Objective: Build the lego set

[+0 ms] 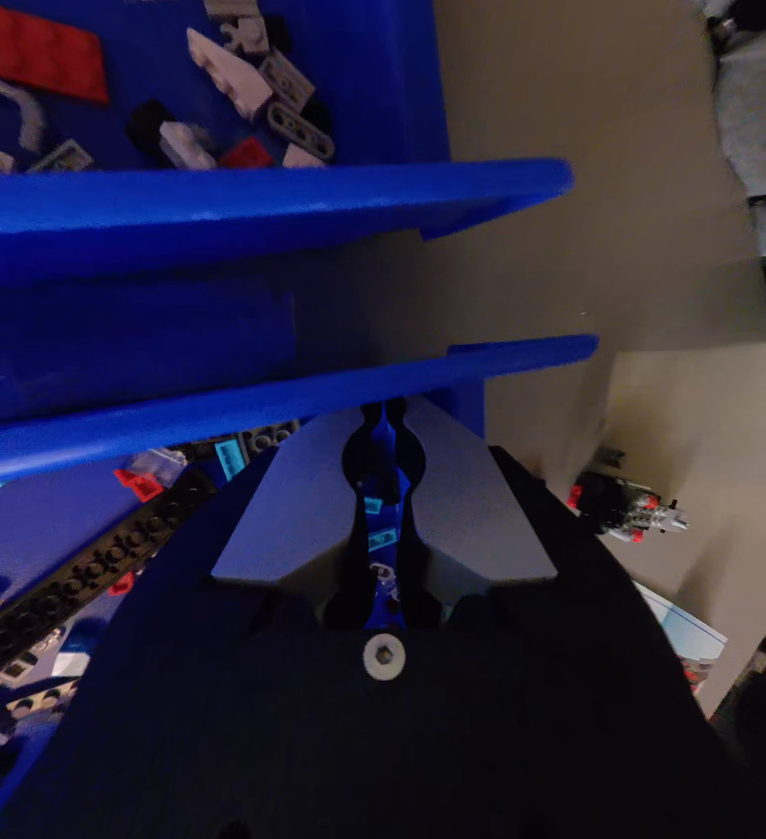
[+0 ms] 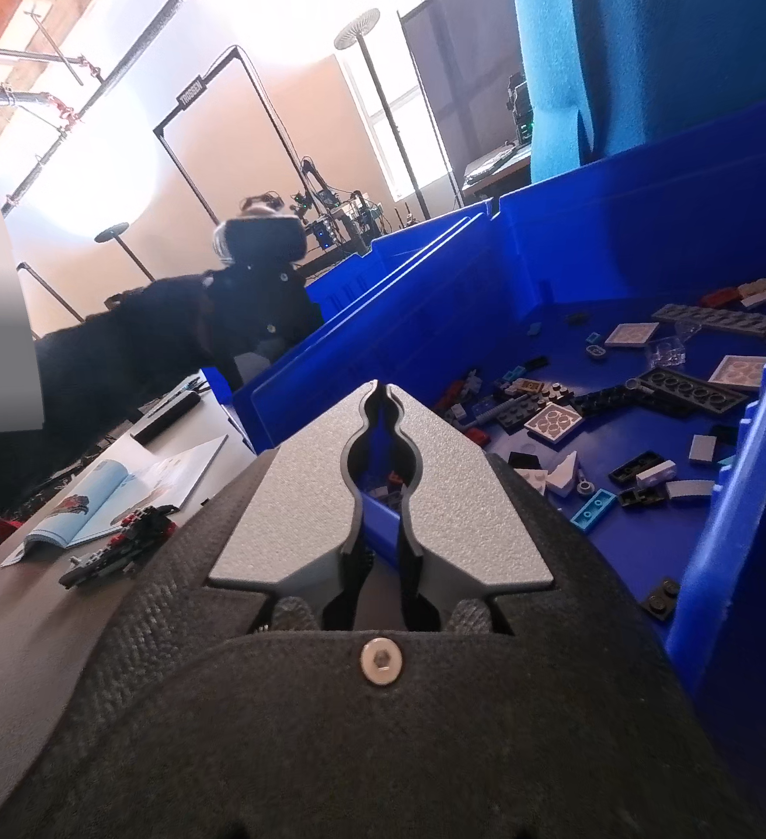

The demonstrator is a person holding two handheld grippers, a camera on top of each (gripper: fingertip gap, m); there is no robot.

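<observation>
- Judging from the layout, the step in hand was fetching a piece from the bins; no brick was seen held by either tool.
- To do it well, the holder would need to pick one brick lying apart from its neighbours, spread the fingers first, then come down squarely so nothing else got nudged or pinched.
- Left gripper (image 1: 385,408): jaws pressed nearly together, only a thin slit between them, nothing in it. Its tips stood just under the rim of the near bin (image 1: 281,408), over the loose bricks inside.
- A long black beam (image 1: 99,576) lay to the left of those fingers, apart from them; small teal plates (image 1: 381,540) showed through the slit, below and untouched.
- A second bin (image 1: 258,199) sat beyond, holding red, white and grey parts.
- Right gripper (image 2: 383,391): jaws likewise closed to a slit, empty. It pointed across the near corner of the bin wall (image 2: 349,408).
- The loose bricks (image 2: 554,422) lay to the right of its tips, well apart.
- The part-built model (image 2: 117,549) rested on the table (image 2: 31,613), left of the right gripper and beside the open booklet (image 2: 113,490), clear of both tools.
- A person in dark clothing sat beyond the table.
</observation>
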